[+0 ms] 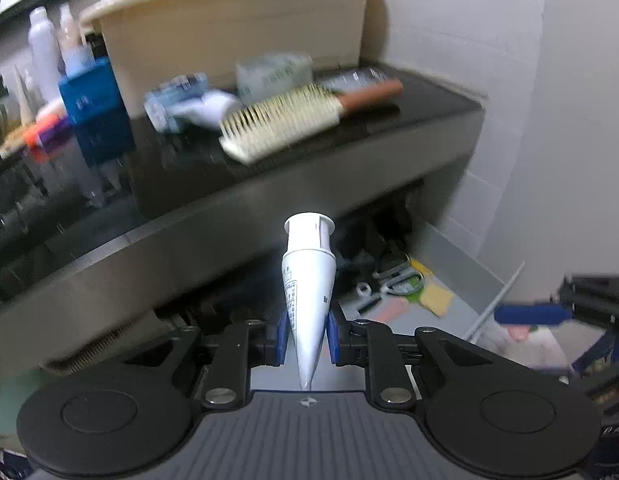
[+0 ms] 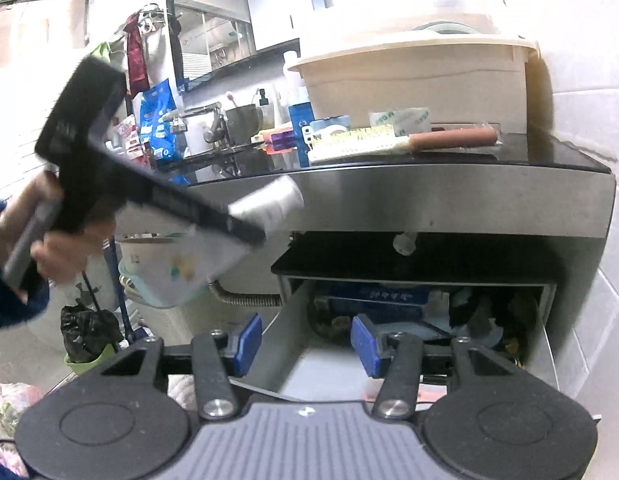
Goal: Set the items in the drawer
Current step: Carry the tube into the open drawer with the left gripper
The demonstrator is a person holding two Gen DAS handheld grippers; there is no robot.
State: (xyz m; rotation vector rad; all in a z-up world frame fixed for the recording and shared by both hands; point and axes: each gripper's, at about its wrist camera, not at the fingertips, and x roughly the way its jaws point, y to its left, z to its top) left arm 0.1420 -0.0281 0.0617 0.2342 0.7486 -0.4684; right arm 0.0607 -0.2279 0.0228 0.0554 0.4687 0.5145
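Observation:
My left gripper [image 1: 307, 332] is shut on a white tube [image 1: 309, 280], cap pointing forward, held in front of the counter edge above the open grey drawer [image 1: 449, 264]. The tube also shows in the right wrist view [image 2: 269, 204], with the left gripper [image 2: 245, 224] coming in from the left. My right gripper [image 2: 305, 342] is open and empty, just in front of the open drawer [image 2: 549, 344]; one blue pad of it shows in the left wrist view [image 1: 529, 314]. A hairbrush [image 1: 301, 118] with an orange handle lies on the black countertop [image 1: 429, 100].
The drawer holds small items: a yellow sponge [image 1: 435, 298], a pink piece [image 1: 391, 308], a blue box [image 2: 381, 300]. A beige tub [image 1: 229, 20], a blue box [image 1: 93, 96], bottles [image 1: 45, 52] and packets [image 1: 273, 72] crowd the counter. A tiled wall [image 1: 549, 120] is on the right.

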